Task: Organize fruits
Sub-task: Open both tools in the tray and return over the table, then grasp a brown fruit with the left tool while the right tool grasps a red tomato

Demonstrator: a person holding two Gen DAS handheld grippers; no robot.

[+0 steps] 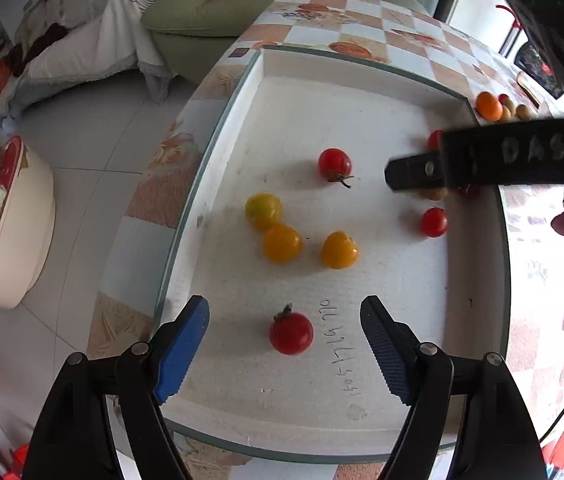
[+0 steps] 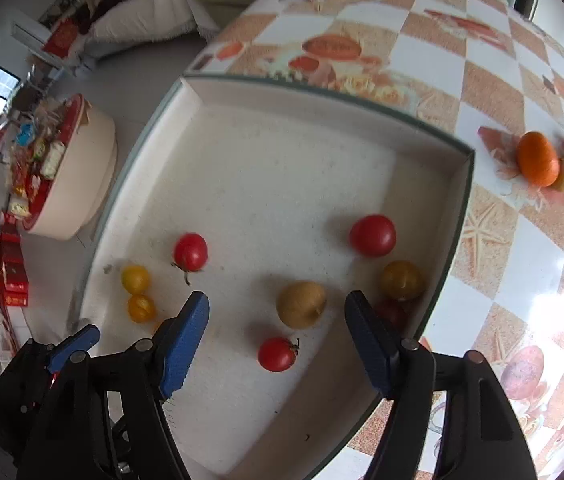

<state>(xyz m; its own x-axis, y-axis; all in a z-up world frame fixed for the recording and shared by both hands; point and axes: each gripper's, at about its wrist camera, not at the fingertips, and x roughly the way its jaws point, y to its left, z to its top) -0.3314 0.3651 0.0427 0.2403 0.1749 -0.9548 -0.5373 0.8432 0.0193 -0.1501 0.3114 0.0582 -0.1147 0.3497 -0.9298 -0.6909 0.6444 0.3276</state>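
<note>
On the tiled-pattern bench (image 2: 434, 64), the white tray (image 1: 274, 64) holds scattered red and yellow tomatoes (image 1: 282, 243), unsorted; both the left claw (image 1: 284, 342) and right claw (image 2: 277, 336) stand wide, empty, each over a red tomato (image 1: 291, 333).

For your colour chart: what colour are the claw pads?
Blue pads, clearest in the right wrist view.
</note>
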